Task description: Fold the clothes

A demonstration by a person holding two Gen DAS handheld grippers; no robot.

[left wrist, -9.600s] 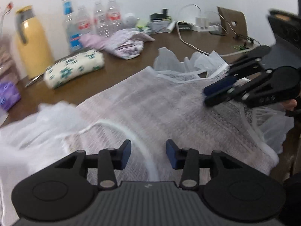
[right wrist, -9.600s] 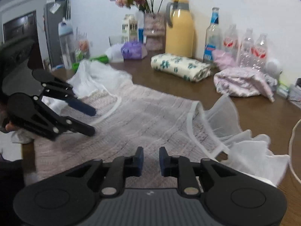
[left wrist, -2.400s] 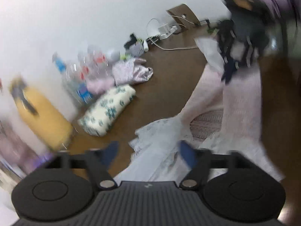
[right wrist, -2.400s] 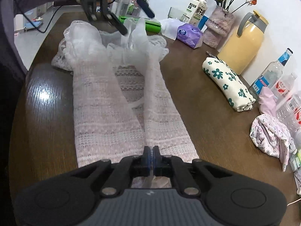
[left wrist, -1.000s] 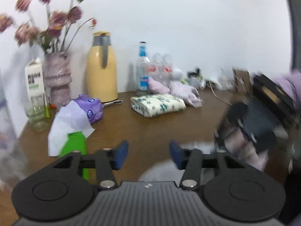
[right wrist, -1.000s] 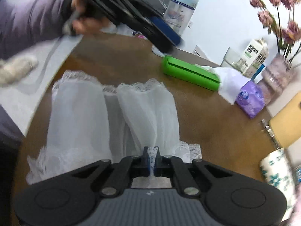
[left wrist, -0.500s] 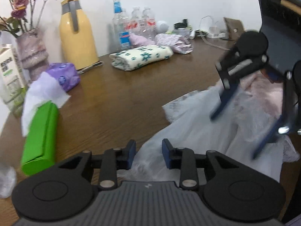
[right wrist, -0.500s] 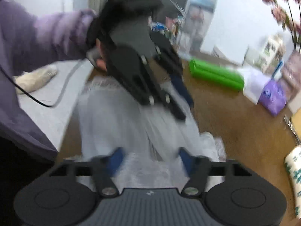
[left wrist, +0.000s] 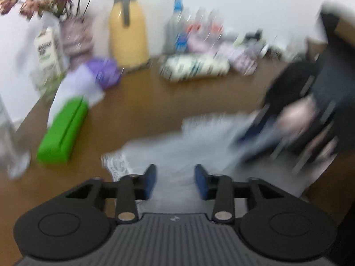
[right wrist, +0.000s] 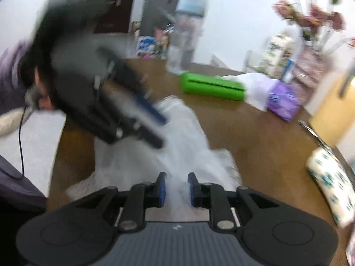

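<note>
Left gripper [left wrist: 175, 178] agape; right gripper [right wrist: 176, 189] parted, both empty.

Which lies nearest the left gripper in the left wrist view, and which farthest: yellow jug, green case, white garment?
1. White garment: between the open fingers of the left gripper.
2. Green case: to the left, mid-table.
3. Yellow jug: at the back, by the wall.

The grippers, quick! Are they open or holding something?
Left gripper: open, holding nothing, over the white garment.
Right gripper: open, holding nothing.
</note>
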